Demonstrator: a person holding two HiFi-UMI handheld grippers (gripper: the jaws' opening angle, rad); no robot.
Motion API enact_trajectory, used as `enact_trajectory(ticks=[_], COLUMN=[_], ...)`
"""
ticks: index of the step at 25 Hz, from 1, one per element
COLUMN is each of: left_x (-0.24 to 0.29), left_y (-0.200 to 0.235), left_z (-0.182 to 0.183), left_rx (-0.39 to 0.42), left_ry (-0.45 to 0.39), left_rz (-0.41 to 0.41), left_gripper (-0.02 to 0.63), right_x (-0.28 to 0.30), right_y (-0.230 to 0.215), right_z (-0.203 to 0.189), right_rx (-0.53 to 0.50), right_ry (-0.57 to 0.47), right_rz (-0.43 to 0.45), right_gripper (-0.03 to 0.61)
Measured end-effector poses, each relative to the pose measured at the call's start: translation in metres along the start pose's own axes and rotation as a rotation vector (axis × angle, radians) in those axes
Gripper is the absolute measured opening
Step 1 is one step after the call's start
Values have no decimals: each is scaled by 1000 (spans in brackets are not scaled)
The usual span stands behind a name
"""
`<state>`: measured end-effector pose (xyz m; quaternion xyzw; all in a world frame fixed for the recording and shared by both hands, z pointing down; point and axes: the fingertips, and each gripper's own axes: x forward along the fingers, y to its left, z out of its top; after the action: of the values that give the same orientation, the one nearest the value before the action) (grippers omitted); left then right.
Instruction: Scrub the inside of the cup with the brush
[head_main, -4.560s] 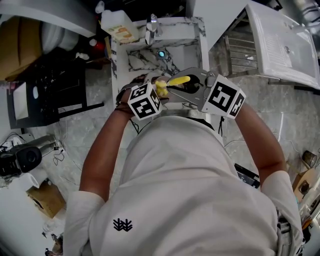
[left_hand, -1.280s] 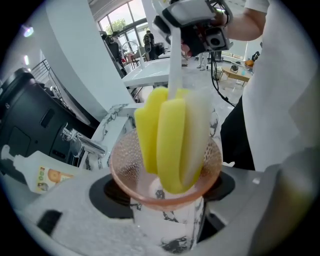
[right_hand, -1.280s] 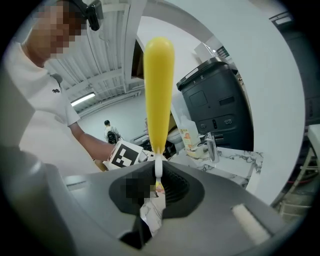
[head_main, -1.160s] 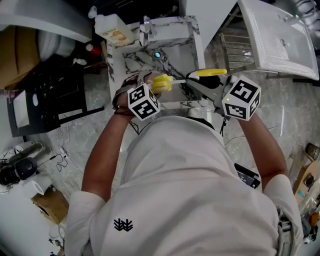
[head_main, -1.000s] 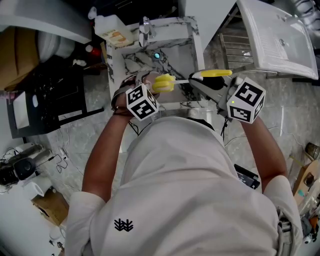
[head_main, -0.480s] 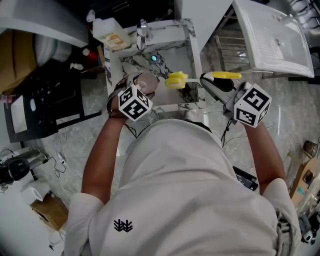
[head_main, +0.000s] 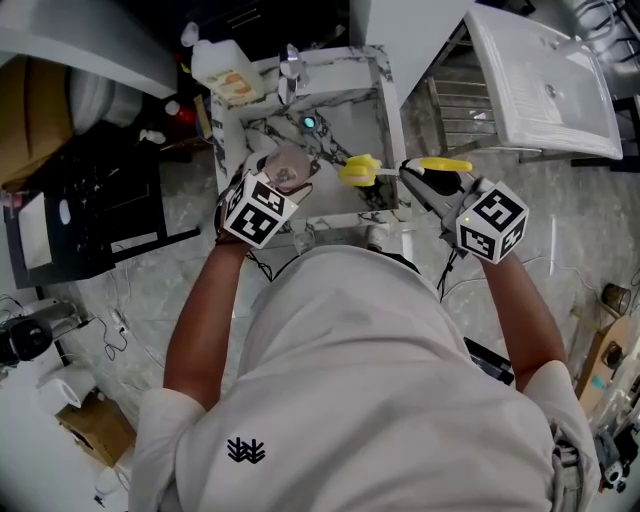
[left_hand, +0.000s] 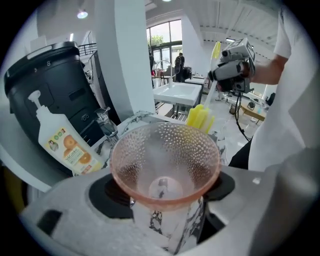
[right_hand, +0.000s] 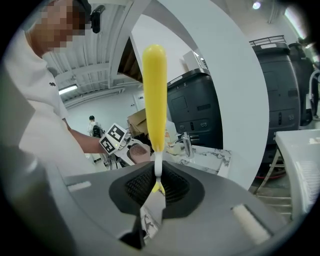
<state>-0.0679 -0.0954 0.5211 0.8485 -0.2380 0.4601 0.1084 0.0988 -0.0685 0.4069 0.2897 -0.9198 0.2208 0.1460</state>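
two outstretched arms, left hand-held gripper round cup, right on brush

Head view overhead, gripper views share faucet

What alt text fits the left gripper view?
A pink dimpled cup, mouth facing the camera, is clamped by the left gripper. Beyond its rim the right gripper holds a yellow brush, outside the cup; a soap bottle stands left.

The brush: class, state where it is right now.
In the head view the brush sits right of centre, gripped by the right tool, its yellow head just right of the pink cup and outside it, above the marble sink.
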Motion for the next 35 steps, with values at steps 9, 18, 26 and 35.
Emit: enact_trajectory(ticks=[9, 18, 26, 35], left_x=[-19, -27, -28, -26], left_y=[3, 2, 4, 6], left_z=[1, -3, -6, -10], left_rx=[-14, -24, -41, -47], left_ry=[-57, -85, -102, -102], left_rz=[-10, -19, -23, -25], left_gripper=[380, 380, 380, 380], right_x=[6, 13, 17, 21], right_y=[8, 23, 30, 30], right_z=[-14, -16, -15, -14], right_rx=[11, 11, -4, -11], right_ry=[30, 34, 47, 51], right_rz=[-47, -52, -50, -45], right_gripper=[43, 43, 43, 43])
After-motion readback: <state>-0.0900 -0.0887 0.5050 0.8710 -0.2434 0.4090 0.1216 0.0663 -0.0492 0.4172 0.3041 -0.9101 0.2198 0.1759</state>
